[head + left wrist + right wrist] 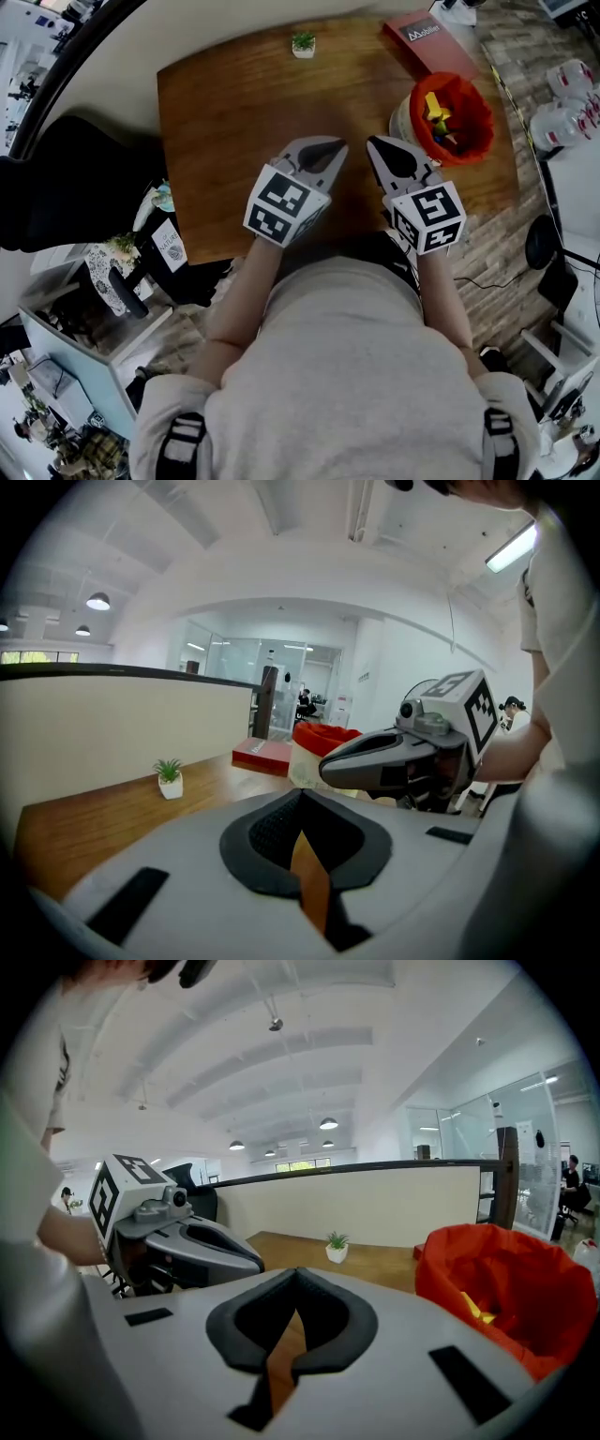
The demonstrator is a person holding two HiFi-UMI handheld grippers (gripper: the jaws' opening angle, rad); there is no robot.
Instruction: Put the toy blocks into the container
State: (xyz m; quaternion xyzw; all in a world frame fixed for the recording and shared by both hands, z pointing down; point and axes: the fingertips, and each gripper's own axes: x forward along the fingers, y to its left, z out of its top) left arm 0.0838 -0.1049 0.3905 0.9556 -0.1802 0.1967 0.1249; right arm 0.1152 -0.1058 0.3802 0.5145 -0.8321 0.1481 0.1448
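On the table's (225,112) right edge stands the container (473,122), a pale tub lined with a red bag. The blocks (434,108) lie inside it, a yellow one on top with a few other colours under it that are too small to tell apart. No block shows on the bare wood.

Over the near edge, both grippers point away from the person, side by side and just apart. The left gripper (333,150) has its 2 jaws pressed together with nothing between them. In its own view the dark pads (272,832) meet at the tip and only table wood shows through the slit below. The right gripper (375,142) is the same, jaws closed and empty, and its pads (323,1321) meet in a point. It sits near the container, which fills the right of its view, with a yellow block (478,1309) showing inside the red bag.

At the far edge stands a small plant (303,43) in a white pot. At the far right corner a red book (428,42) lies flat, just behind the container.

The person (347,375) wears a light shirt and leans over the near edge, with both forearms reaching forward to the grippers.
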